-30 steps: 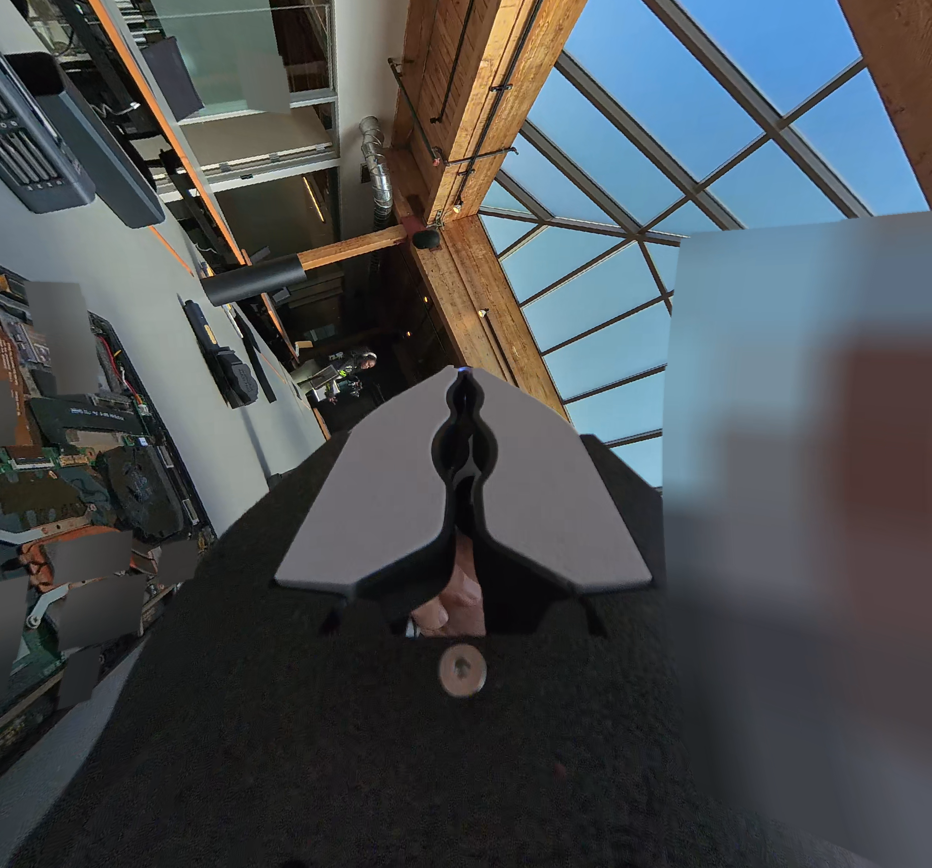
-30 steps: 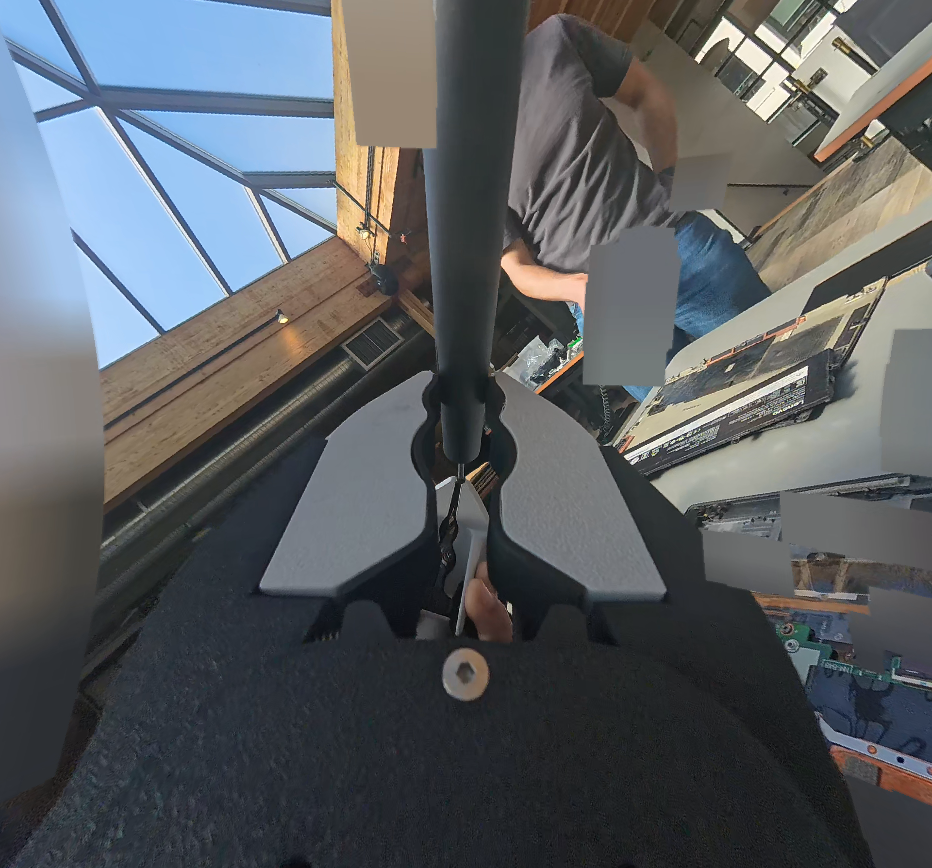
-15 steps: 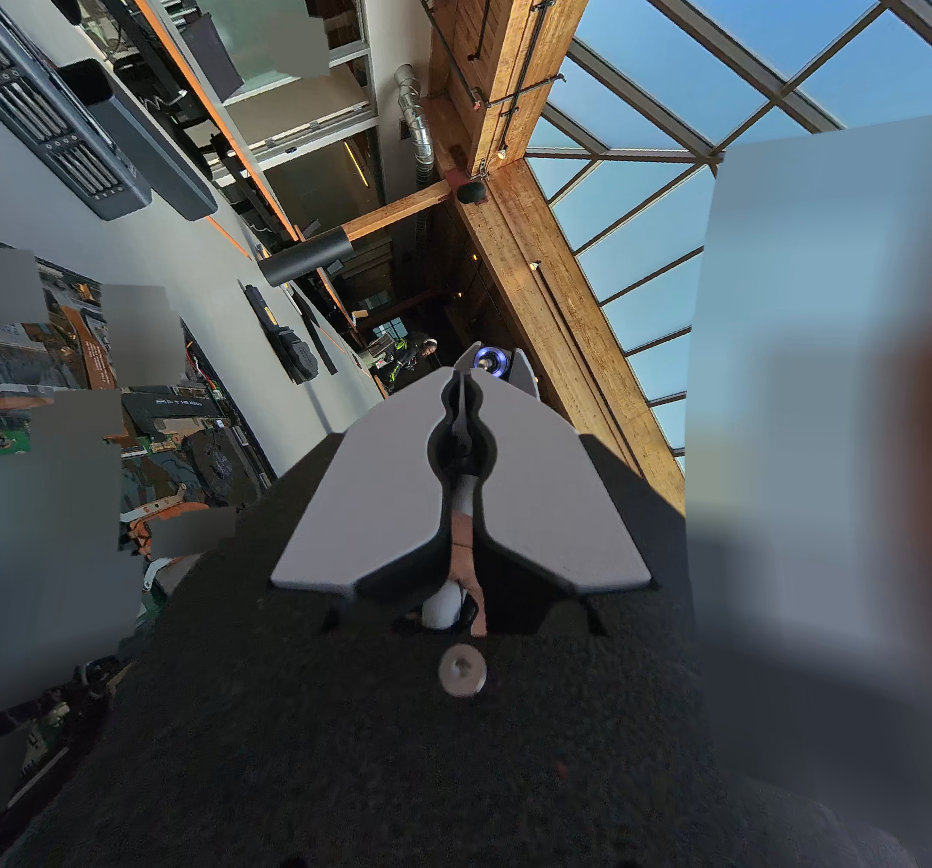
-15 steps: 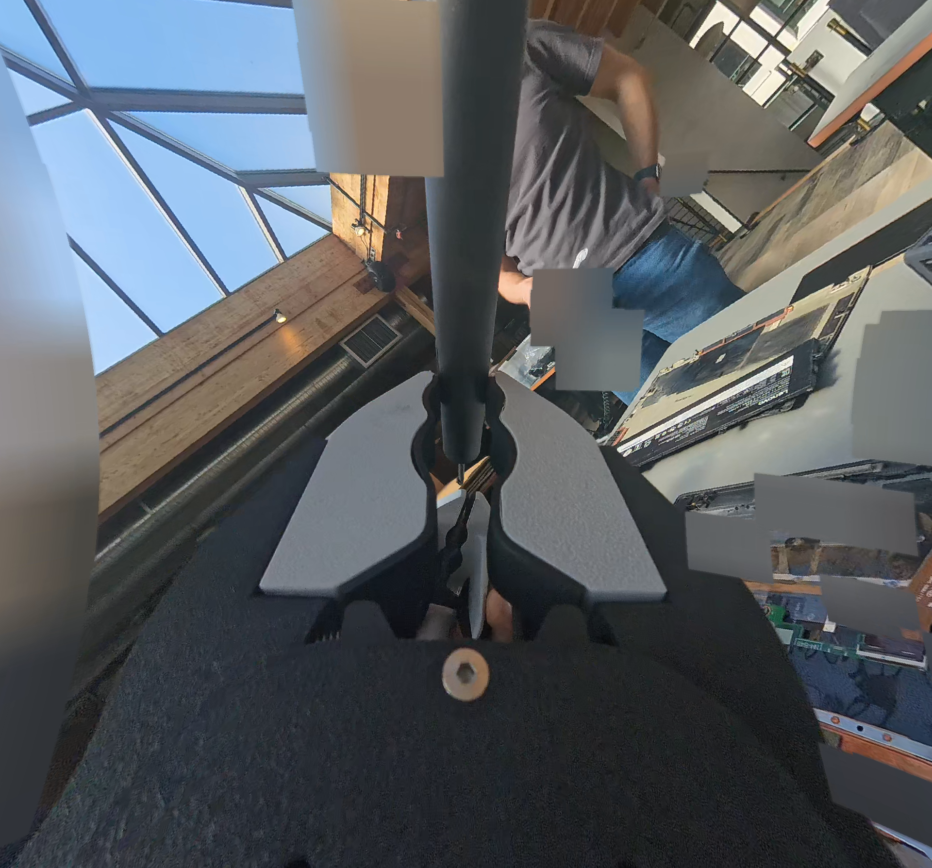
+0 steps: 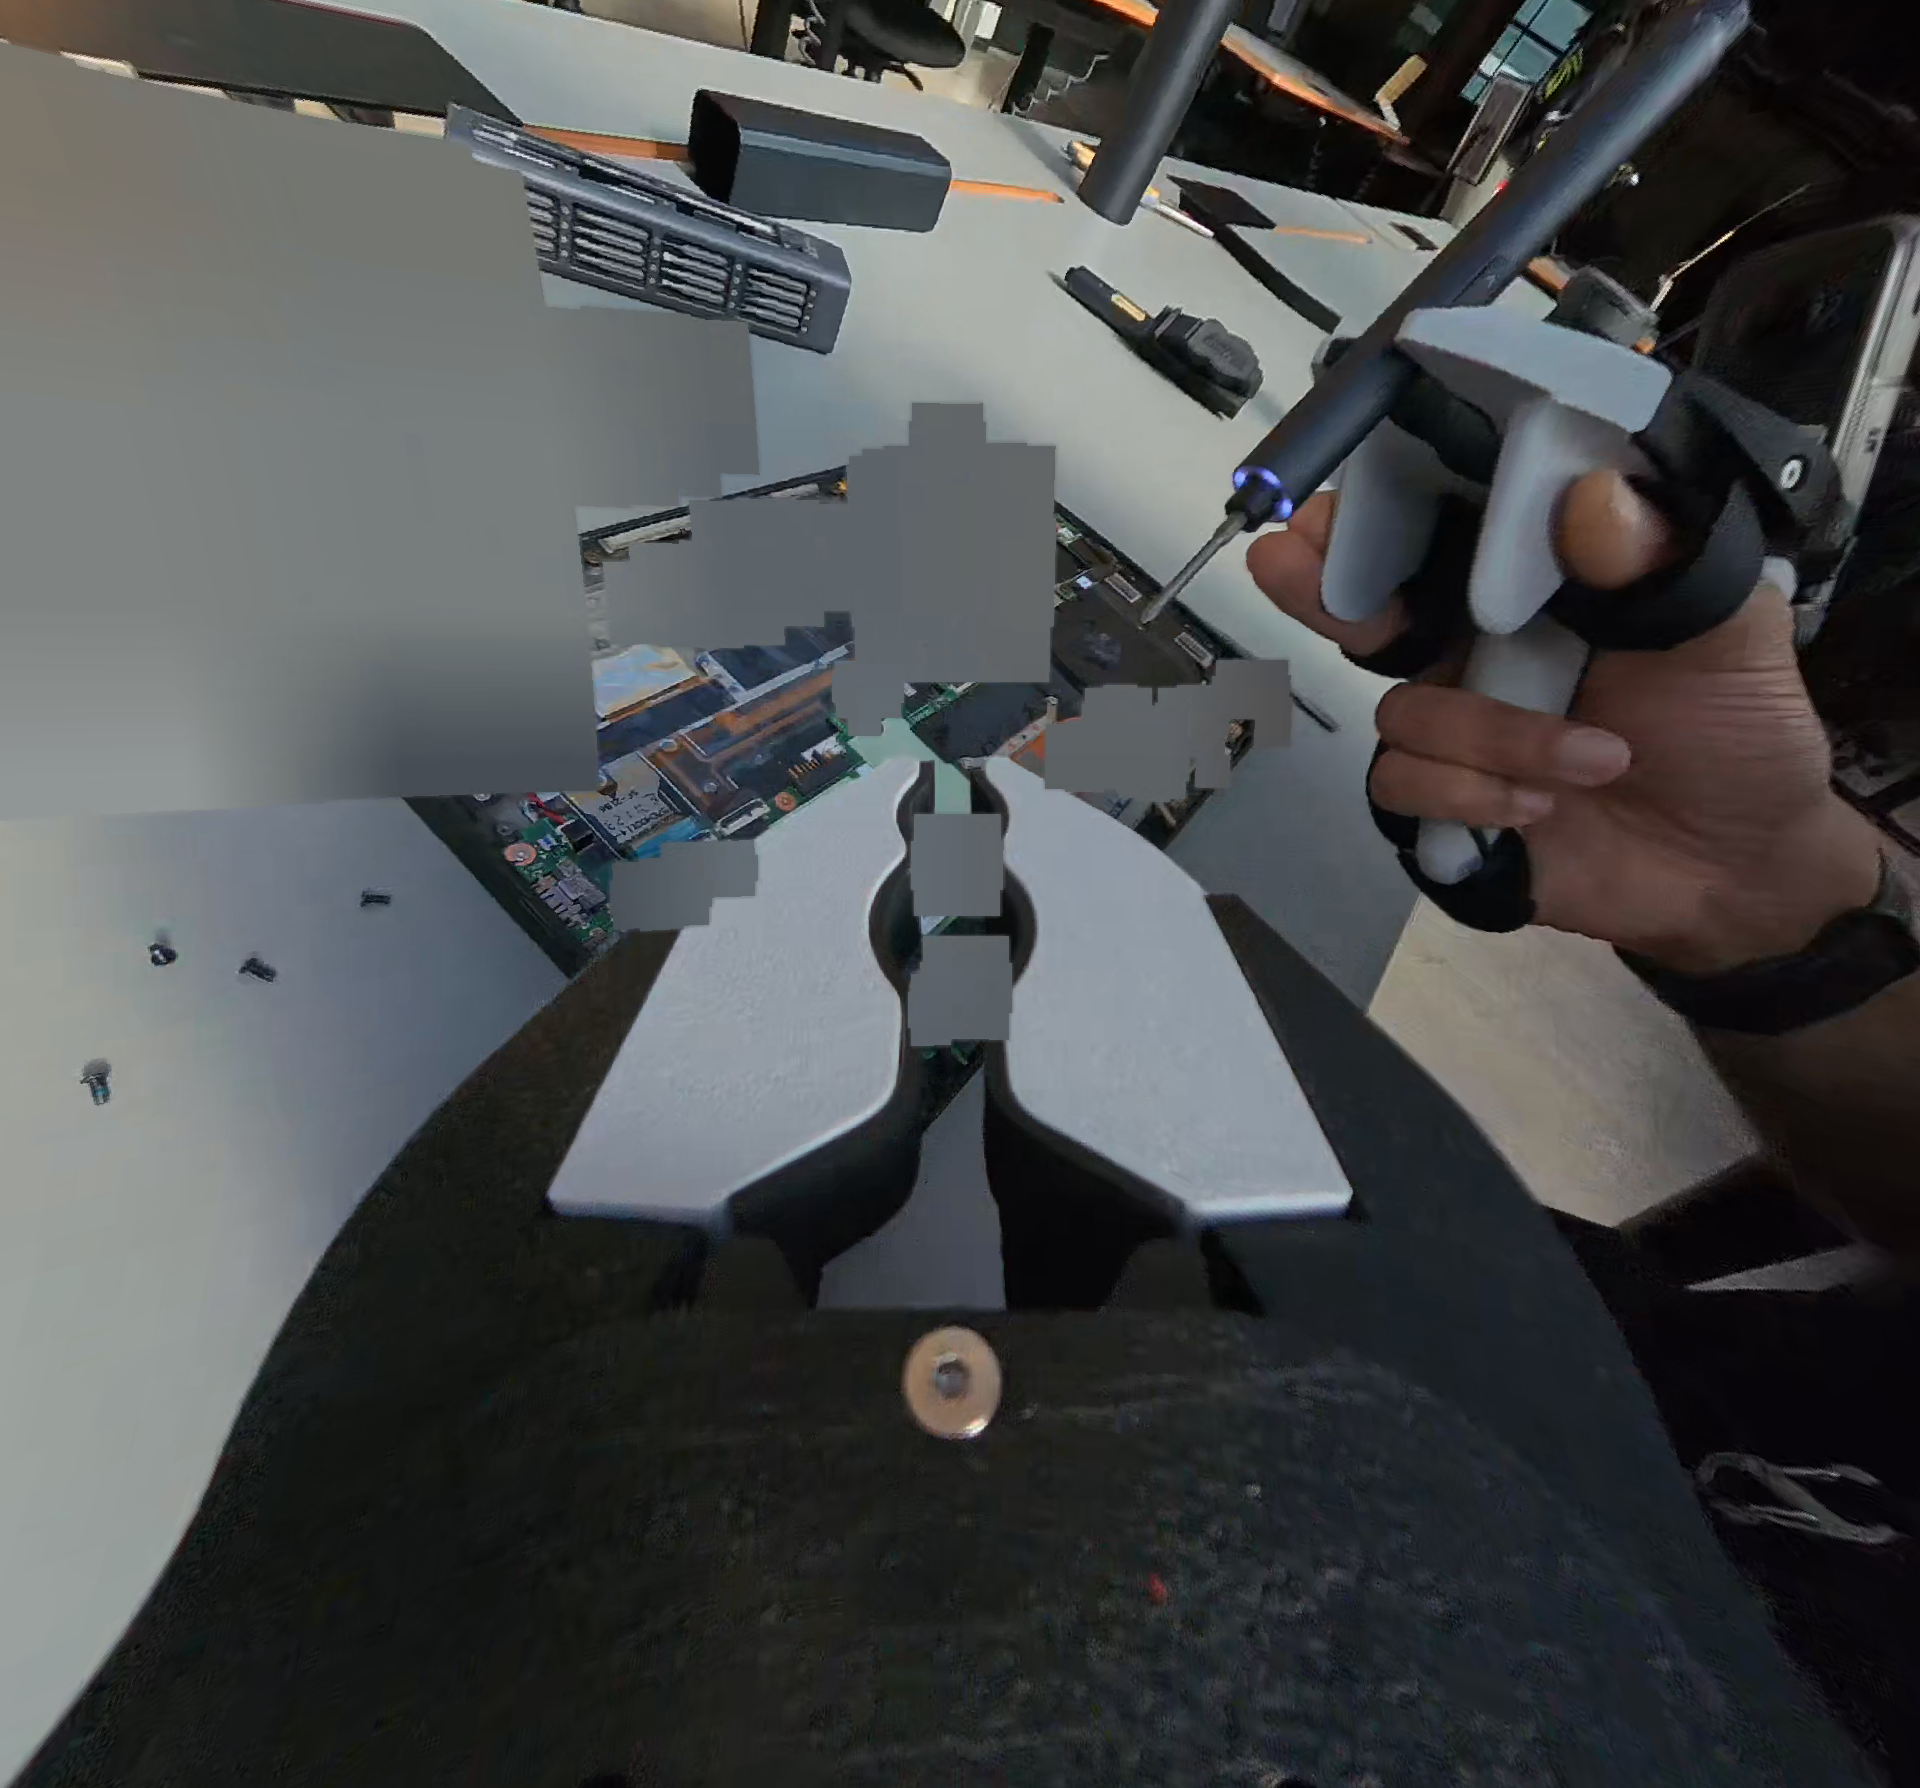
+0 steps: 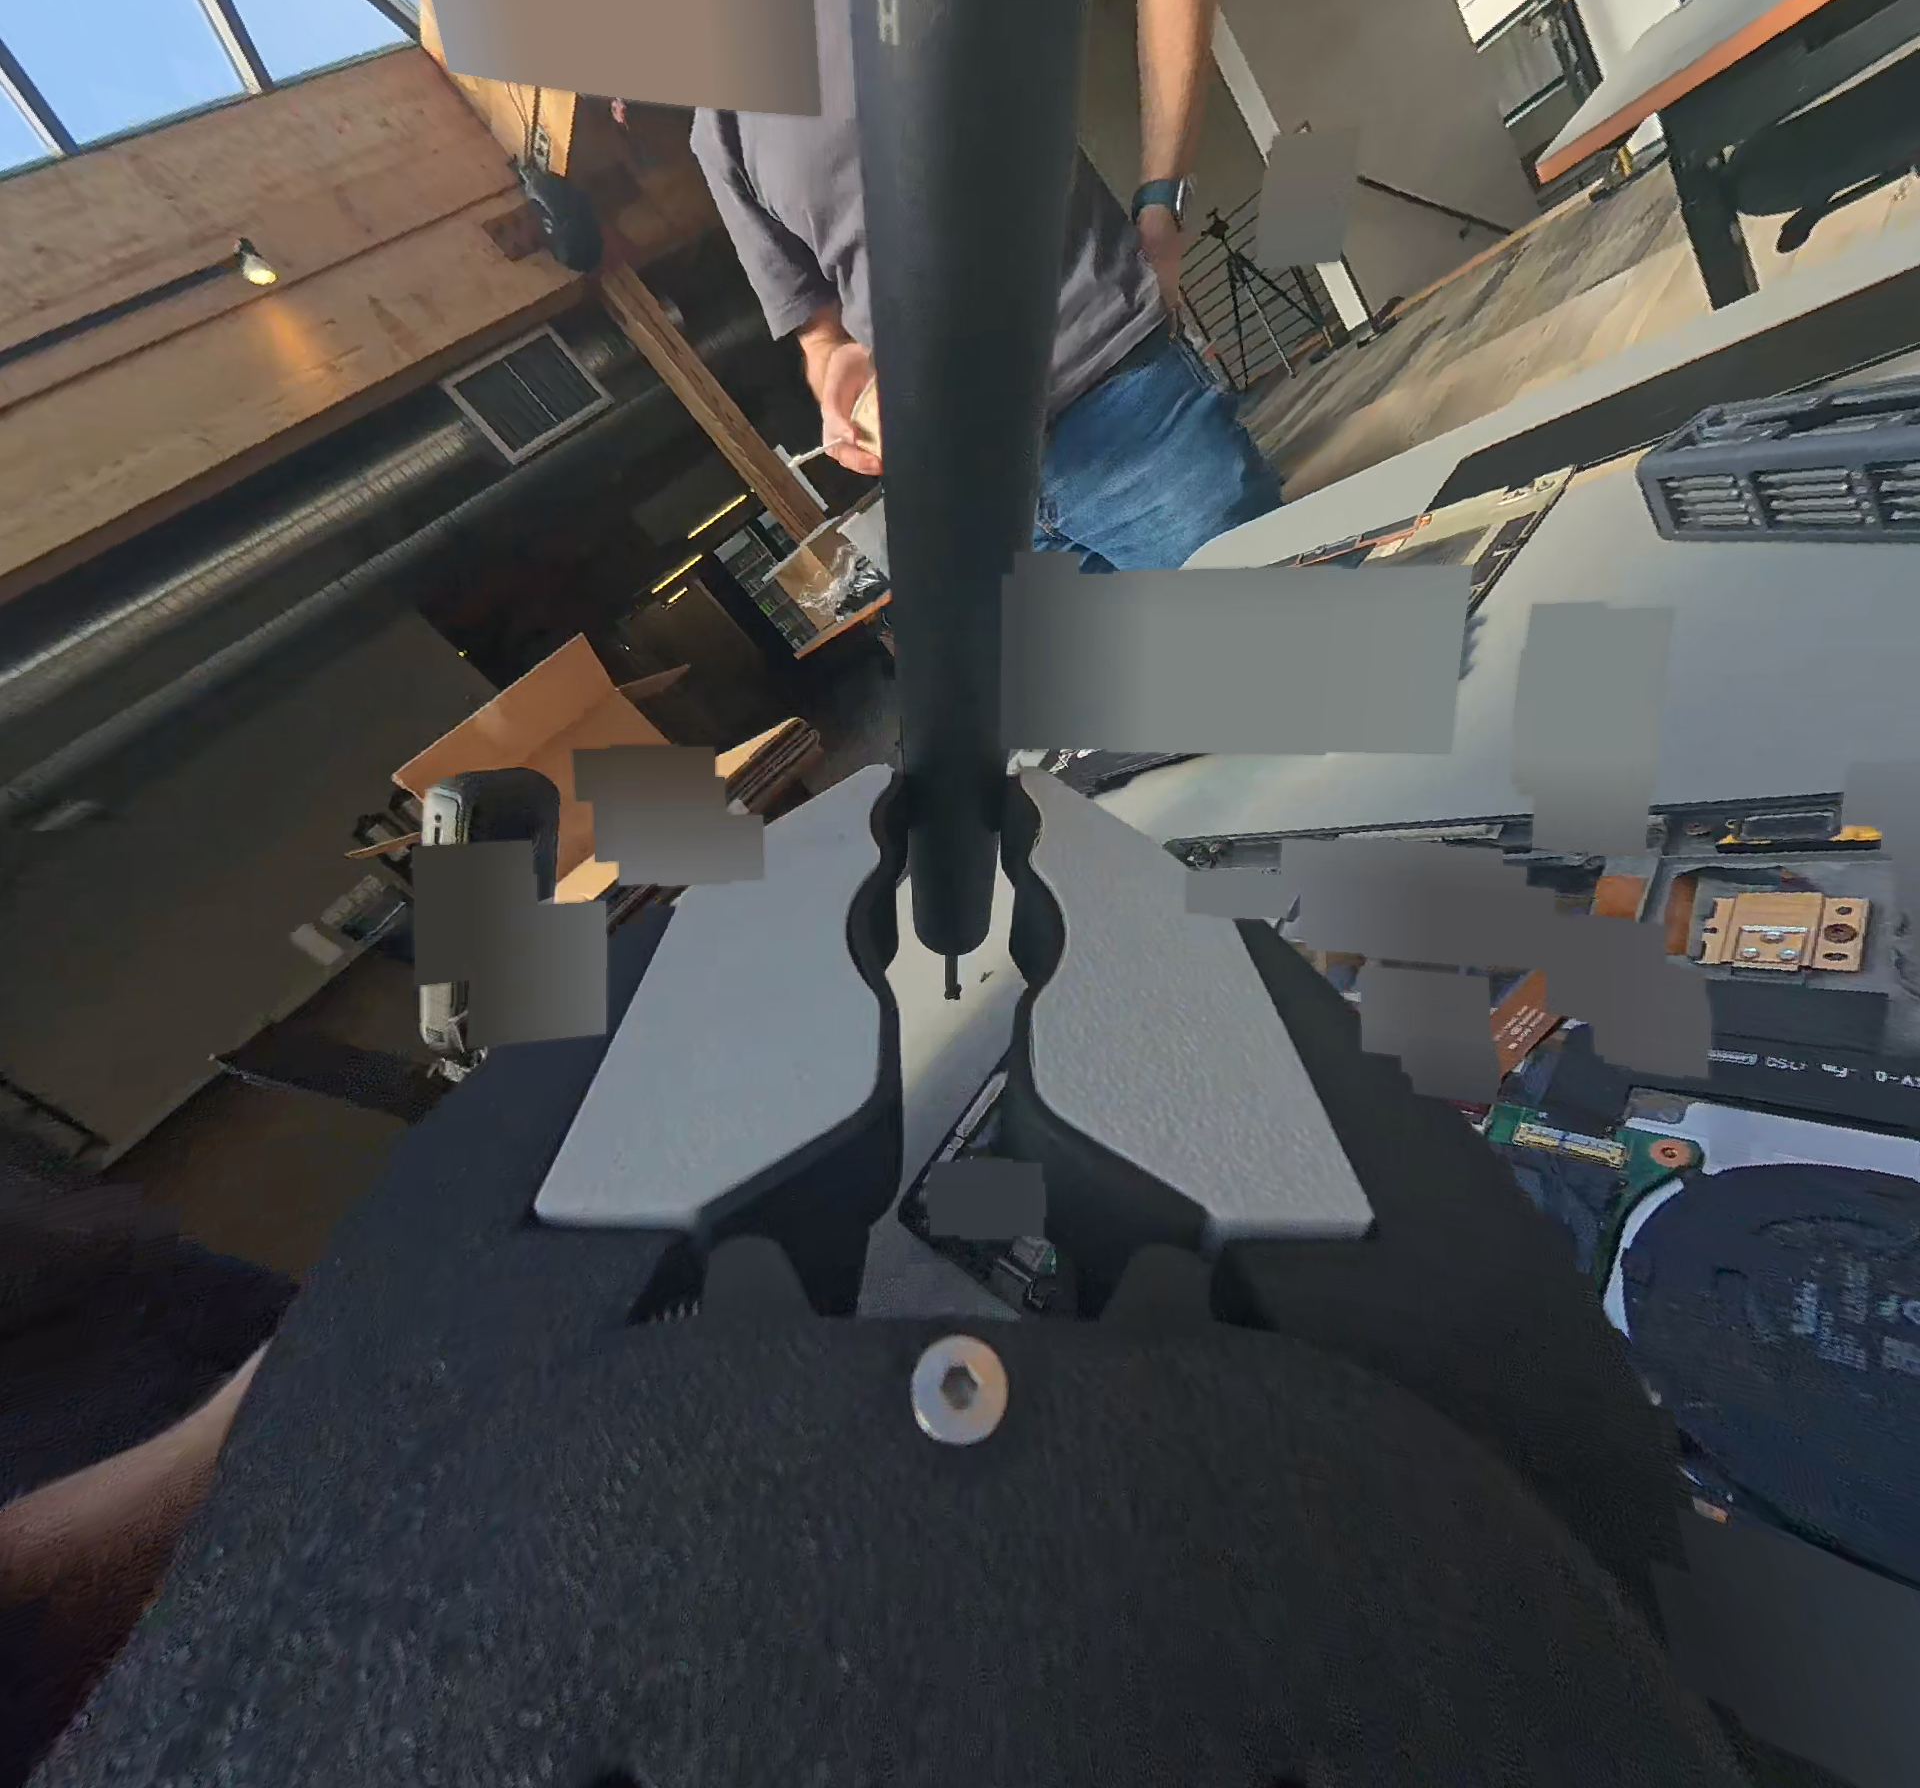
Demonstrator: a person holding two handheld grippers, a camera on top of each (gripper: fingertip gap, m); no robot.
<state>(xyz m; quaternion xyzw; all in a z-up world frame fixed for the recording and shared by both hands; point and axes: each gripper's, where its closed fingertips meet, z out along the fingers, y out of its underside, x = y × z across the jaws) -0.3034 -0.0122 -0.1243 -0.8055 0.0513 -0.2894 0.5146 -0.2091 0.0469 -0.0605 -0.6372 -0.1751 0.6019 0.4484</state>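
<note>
My right gripper (image 6: 956, 782) is shut on a dark electric screwdriver (image 6: 966, 388), which points down at the table. In the left wrist view the right gripper (image 5: 1392, 377) is at the right in a hand. The screwdriver (image 5: 1475, 273) slants down there, and its bit tip (image 5: 1153, 611) is at the far right corner of an opened laptop (image 5: 727, 730). My left gripper (image 5: 951, 777) hovers over the laptop's near edge, jaws slightly apart and empty. The laptop's board and fan (image 6: 1787, 1323) lie at the right in the right wrist view.
Several loose screws (image 5: 255, 967) lie on the grey table (image 5: 260, 1219) at the left. A bit case (image 5: 675, 252), a black box (image 5: 821, 159), a dark cylinder (image 5: 1164, 76) and a black tool (image 5: 1174, 336) stand farther back. A person (image 6: 1122, 284) stands beyond the table. Tip to tip, the grippers are about 12 cm apart. About 30 cm separates my right fingertips from the bit case (image 5: 675, 252).
Both views have swung down from the skylight to the table. My left jaws, shut before, now stand slightly apart. The screwdriver stays gripped in my right gripper.
</note>
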